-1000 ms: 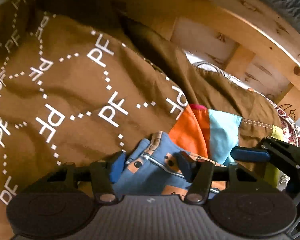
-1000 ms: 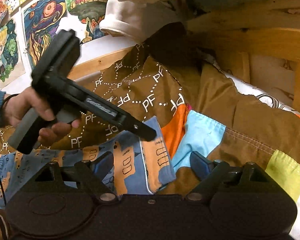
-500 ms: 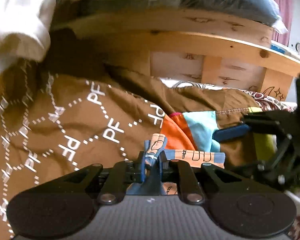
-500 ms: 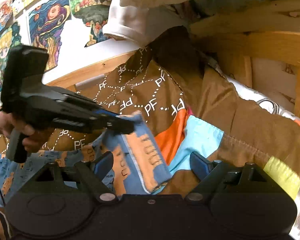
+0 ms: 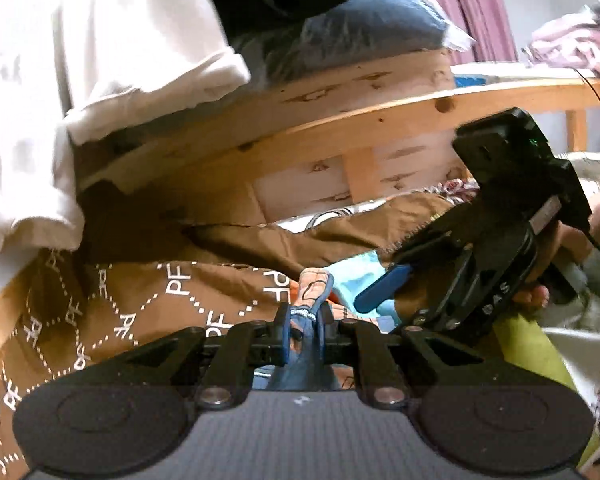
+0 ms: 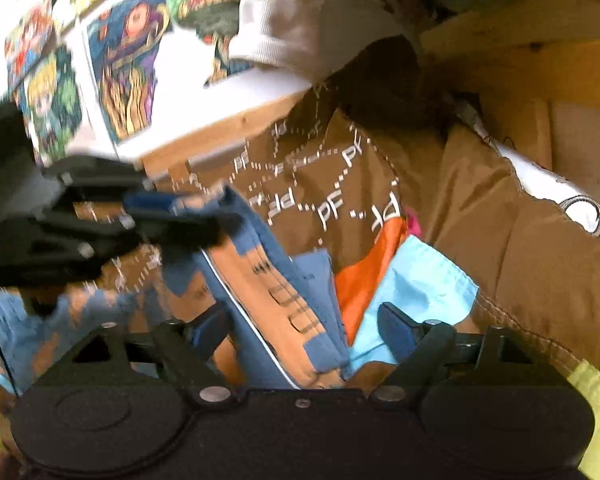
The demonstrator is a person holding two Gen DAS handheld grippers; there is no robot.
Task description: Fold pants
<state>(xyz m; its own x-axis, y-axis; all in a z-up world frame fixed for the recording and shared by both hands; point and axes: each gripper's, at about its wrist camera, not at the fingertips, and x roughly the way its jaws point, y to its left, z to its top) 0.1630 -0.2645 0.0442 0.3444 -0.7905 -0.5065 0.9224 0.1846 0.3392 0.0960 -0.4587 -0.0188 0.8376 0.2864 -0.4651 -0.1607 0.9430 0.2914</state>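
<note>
No container is in either view; the work lies on a bed covered by a brown quilt (image 5: 148, 292) printed with white "PF" letters and carrying orange, light blue and yellow-green patches.

Left tool (image 5: 305, 330): jaws narrow, pinched on a bunched fold of the pants (image 5: 310, 292), a blue and orange printed garment. The fabric stands up between the pads and trails down behind them toward the camera.

Right tool (image 6: 300, 330): jaws wide and closing. A blue and orange edge of the garment lies between the pads, which do not press on it.

Location of the garment: on the quilt at the light blue and orange patches, one part raised in the left tool, the rest spread toward the lower left of the right wrist view.

Left wrist view only: the wooden bed frame (image 5: 340, 120) above the quilt, a white cloth (image 5: 80, 60) draped over the frame at upper left, a dark blue bundle (image 5: 360, 28) on top, a purple curtain (image 5: 460, 0), and the right tool seen from outside with a hand (image 5: 556, 264) on its grip.

Right wrist view only: colourful pictures (image 6: 112, 64) on the white wall, the left tool blurred at the left with the garment in its tips, and the flat run of the garment showing a white seam line.
</note>
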